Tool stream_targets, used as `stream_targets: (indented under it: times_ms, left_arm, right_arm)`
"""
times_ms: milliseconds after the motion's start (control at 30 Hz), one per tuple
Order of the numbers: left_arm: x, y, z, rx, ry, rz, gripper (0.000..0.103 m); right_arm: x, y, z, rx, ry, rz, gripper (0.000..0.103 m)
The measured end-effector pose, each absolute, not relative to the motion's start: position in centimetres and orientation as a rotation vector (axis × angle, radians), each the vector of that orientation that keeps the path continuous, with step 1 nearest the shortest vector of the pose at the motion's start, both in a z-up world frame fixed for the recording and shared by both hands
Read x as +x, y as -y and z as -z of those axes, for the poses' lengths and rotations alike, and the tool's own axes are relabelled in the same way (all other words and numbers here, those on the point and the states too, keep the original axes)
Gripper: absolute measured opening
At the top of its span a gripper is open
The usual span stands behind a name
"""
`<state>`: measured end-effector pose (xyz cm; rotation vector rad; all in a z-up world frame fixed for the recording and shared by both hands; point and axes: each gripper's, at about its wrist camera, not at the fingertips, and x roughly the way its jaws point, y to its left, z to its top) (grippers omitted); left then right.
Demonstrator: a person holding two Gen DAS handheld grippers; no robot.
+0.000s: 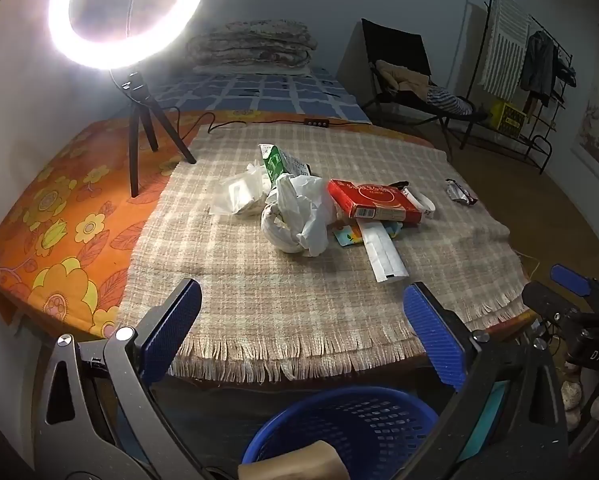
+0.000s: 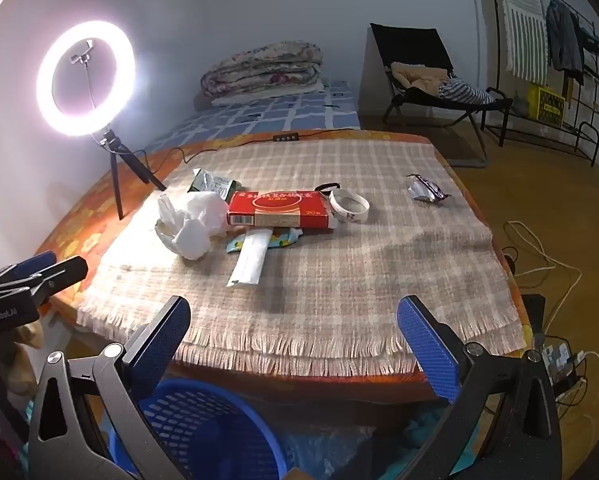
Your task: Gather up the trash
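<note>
Near the middle of the table (image 1: 79, 216), on its checked cloth, the trash (image 1: 323, 204) lies heaped (none collected yet, I judge) while the left gripper (image 1: 303, 332) and right gripper (image 2: 295, 340) hang wide open and empty above the blue basket (image 1: 351, 428), so next comes reaching forward to pinch one piece.

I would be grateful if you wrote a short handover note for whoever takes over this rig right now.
Left gripper: open, empty, held over the near table edge.
Right gripper: open, empty, alongside it.
Trash lies on the checked cloth: crumpled white bag, red box lying over a long white sachet, green carton behind the bag, white ring band, and a foil wrapper apart on the right.
Blue basket stands below the near edge, with a tan item at its rim.
Done: nothing on the cloth looks collected yet.
Left: every piece above goes into the basket.
</note>
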<state>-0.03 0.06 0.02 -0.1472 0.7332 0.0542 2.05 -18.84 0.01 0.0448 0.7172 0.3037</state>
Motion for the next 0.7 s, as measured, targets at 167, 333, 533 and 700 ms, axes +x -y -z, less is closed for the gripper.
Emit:
stream_targets:
  times_ms: [167,333,533,700]
  left_arm:
    - [-0.1,0.0,-0.1,-0.147,-0.728,-0.057,0.103]
    - [-0.1,-0.4,0.2,-0.147,-0.732,-0.056,0.103]
    - [-0.2,-0.4,0.2,-0.149,-0.731,-0.057,0.103]
    - [0.0,-0.5,0.4,-0.148,-0.733,-0.057,0.103]
  right_arm:
    - [2.2,18.7,0.8,0.046,-0.729,-0.308,0.102]
    - [2.3,18.4,0.9,0.043,-0.74,-0.302,0.102]
    - [2.5,18.4,1.0,0.044,-0.743,-0.305,0.102]
    - [2.5,18.3,1.1,0.042,-0.745,-0.304,0.102]
